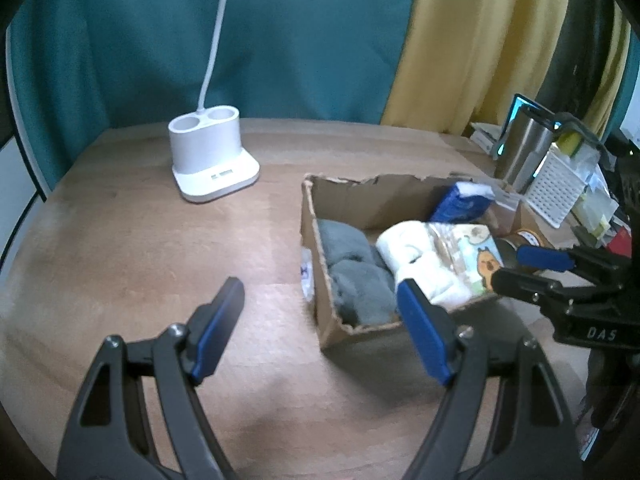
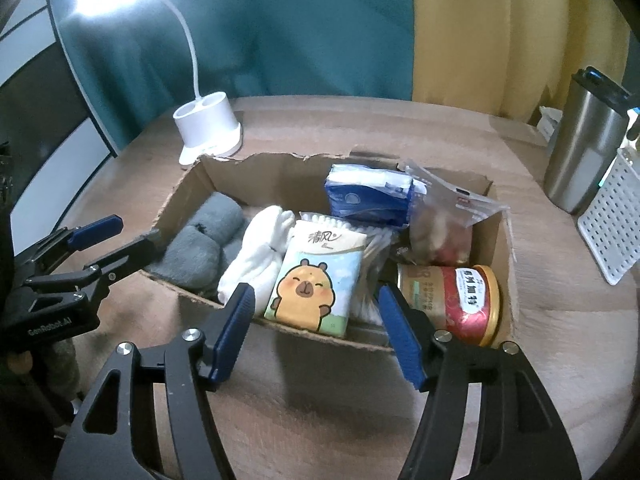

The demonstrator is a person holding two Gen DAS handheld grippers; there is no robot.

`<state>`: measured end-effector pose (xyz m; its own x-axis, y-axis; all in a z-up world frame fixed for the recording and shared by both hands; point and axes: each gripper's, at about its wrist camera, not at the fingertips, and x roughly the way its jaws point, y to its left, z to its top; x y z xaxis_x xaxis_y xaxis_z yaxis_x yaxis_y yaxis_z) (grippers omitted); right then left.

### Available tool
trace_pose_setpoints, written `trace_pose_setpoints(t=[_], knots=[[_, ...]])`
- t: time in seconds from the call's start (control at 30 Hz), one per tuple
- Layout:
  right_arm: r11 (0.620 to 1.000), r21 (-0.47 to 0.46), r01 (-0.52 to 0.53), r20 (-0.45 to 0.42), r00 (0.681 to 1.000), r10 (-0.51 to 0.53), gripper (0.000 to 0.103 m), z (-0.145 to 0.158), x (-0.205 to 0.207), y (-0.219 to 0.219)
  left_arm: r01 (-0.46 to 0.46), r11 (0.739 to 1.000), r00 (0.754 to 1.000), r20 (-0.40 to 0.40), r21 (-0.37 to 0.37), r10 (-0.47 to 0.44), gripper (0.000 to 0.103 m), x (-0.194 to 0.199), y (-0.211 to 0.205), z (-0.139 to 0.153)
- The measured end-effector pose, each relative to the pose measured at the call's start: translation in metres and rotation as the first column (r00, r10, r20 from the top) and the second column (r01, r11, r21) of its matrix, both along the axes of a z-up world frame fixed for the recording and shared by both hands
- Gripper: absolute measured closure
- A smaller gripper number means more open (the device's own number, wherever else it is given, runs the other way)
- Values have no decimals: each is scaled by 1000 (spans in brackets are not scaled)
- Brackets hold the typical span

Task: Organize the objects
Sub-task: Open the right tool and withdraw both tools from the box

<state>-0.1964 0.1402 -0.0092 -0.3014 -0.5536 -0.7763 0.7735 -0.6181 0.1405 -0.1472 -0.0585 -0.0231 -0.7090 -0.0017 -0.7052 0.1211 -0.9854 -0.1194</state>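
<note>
An open cardboard box [image 2: 500, 216] on the wooden table holds grey socks [image 2: 208, 240], white socks [image 2: 260, 252], a cartoon-printed tissue pack [image 2: 316, 276], cotton swabs [image 2: 376, 248], a blue tissue pack [image 2: 368, 196], a snack bag [image 2: 444, 228] and a red-labelled can [image 2: 460, 300]. My right gripper [image 2: 316, 300] hovers open at the box's near wall; its pads stand apart from the cartoon tissue pack. My left gripper [image 1: 320, 286] is open and holds nothing, just left of the box [image 1: 352, 200]. In the left wrist view the right gripper [image 1: 516, 266] reaches in from the right.
A white lamp base [image 1: 208, 160] stands at the back left of the table. To the right of the box are a steel tumbler [image 2: 584, 152] and a white perforated basket [image 2: 612, 224]. Teal and yellow curtains hang behind the table.
</note>
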Motion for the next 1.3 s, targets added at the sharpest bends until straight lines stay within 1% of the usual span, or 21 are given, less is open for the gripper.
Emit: trace_pose_setpoints(t=[0.47,0.73,0.93,1.13,1.3], knots=[[999,-26,20,-29,999,-21,35,10,12,24,21,1000,1000,-17,-14,-21,23,15,22,11],[999,-36,29,-33,999,-30,35,13,17,39,29,999,999,-26,-16,-30,23,22,35,14],[999,-38,36,-39,999,-37,35,14,21,53,15,999,1000,-14,-32,-16,23,31,48,15],[998,-41,41,-58,997,-43,35,17,25,64,5,999,999,-32,-44,-7,23,37,53,20],[998,-45,49,-72,996,-52,34,19,28,76,10,999,999,-41,-35,-11,23,44,61,20]])
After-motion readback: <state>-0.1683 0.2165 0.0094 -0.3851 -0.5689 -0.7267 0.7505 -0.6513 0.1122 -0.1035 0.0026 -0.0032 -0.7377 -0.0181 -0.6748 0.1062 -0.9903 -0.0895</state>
